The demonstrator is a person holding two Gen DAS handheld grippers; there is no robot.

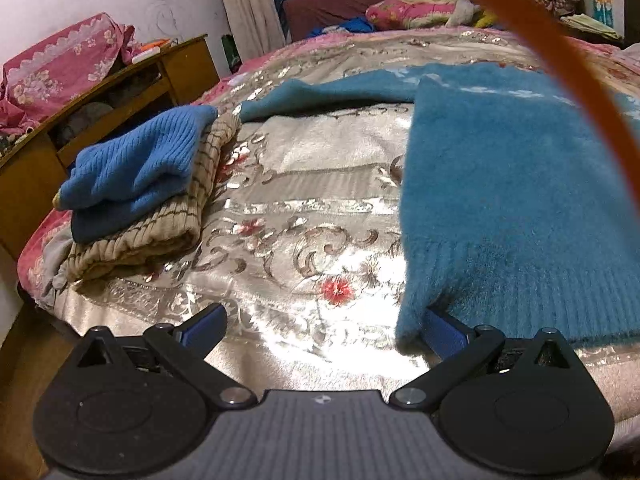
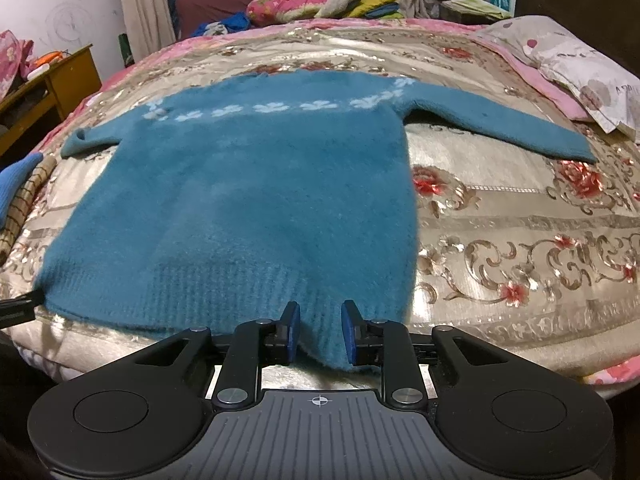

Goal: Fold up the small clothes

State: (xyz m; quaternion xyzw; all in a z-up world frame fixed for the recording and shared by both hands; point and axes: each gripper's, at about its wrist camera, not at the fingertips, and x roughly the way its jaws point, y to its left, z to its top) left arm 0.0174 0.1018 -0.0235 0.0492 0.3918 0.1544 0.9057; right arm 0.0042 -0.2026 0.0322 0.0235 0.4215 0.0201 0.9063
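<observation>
- Right tool (image 2: 320,334): jaws partly closed around the sweater (image 2: 248,184) hem, a fold of the ribbed edge between the blue pads; whether they pinch it tight I cannot tell.
- Left tool (image 1: 320,326): jaws spread wide, released; its right pad sits at the sweater's (image 1: 516,200) near-left hem corner, and whether they touch I cannot tell.
- The sweater lies flat on the bed (image 2: 520,220), hem toward the tools, collar away; long axis runs from near to far. Both sleeves are stretched out sideways.
- To the left, a folded pile (image 1: 136,196) with a blue knit on a checked one, near the left sleeve cuff.
- A pillow (image 2: 592,76) lies far right; bare bedspread is open right of the sweater.
- An orange cable (image 1: 560,52) crosses the left view.
</observation>
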